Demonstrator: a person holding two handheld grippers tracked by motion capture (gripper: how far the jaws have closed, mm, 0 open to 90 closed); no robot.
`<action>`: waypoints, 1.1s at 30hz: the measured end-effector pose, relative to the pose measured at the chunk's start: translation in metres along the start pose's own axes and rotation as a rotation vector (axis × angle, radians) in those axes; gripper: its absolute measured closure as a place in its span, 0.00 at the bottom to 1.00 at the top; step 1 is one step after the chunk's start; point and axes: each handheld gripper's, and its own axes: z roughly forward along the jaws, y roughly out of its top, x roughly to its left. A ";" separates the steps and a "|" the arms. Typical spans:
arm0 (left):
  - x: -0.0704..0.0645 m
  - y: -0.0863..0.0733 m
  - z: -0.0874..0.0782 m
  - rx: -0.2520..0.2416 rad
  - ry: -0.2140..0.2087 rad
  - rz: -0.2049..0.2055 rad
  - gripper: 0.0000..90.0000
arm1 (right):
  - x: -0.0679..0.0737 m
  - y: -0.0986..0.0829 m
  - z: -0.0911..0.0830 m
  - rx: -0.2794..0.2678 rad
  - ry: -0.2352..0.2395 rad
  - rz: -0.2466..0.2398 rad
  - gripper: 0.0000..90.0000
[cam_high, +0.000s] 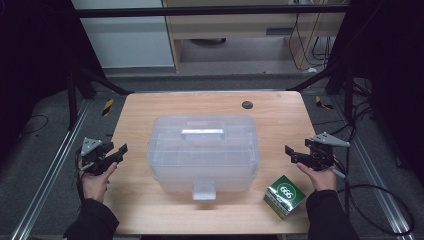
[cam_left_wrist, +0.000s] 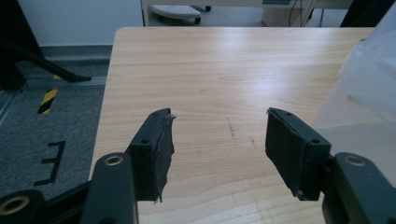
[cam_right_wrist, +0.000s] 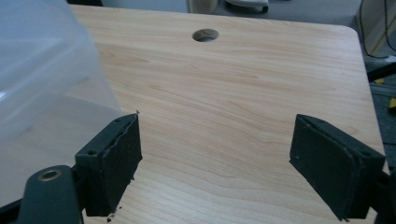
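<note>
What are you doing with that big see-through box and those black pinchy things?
A person sits at a wooden table with a two-jaw gripper in each hand. The left gripper and the right gripper are both open and hold nothing. They hover on either side of a clear plastic box, which sits in the middle of the table with its lid shut and its handle lying flat on top. A small green carton rests near the right hand. Nothing has been picked up at this moment.

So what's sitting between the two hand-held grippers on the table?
The clear plastic storage box, lid shut, sits between the left gripper and right gripper in the high view. Bare wood separates it from each.
</note>
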 end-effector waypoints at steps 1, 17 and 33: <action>-0.001 0.001 -0.001 -0.004 -0.001 0.005 0.46 | 0.001 0.001 -0.001 -0.004 0.009 0.003 0.19; -0.019 0.032 -0.018 -0.050 -0.099 0.128 0.36 | 0.020 0.011 -0.006 0.030 0.039 -0.065 0.17; -0.033 0.064 -0.035 -0.036 -0.131 0.213 0.31 | 0.024 0.015 -0.006 0.041 0.051 -0.117 0.16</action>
